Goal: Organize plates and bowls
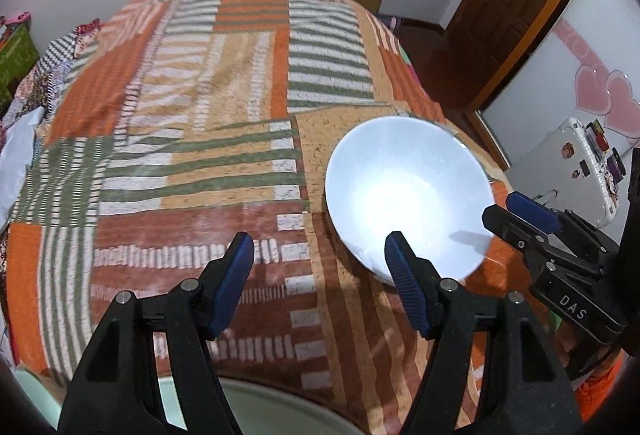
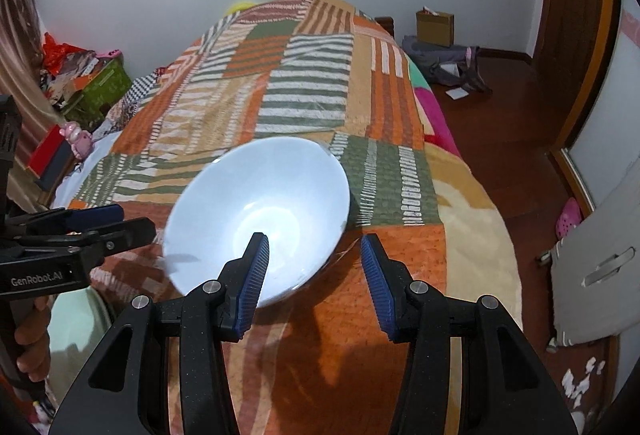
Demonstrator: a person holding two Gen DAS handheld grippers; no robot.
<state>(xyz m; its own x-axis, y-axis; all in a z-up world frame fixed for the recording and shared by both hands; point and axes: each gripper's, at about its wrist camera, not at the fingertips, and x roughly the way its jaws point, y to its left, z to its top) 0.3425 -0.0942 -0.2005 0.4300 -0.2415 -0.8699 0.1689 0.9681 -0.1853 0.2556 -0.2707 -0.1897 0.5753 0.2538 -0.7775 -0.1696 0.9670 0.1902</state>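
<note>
My left gripper (image 1: 320,283) is hovering over the striped blanket (image 1: 192,139) with its fingers standing apart and nothing between them, a pale green dish rim (image 1: 276,407) showing just under it. My right gripper (image 2: 316,283) is also holding its fingers apart and empty. The white bowl (image 2: 260,211) is sitting tilted on the blanket between the two grippers, just ahead of both

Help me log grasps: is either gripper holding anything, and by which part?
Nothing is held: left gripper and right gripper both stand open near the white bowl.
</note>
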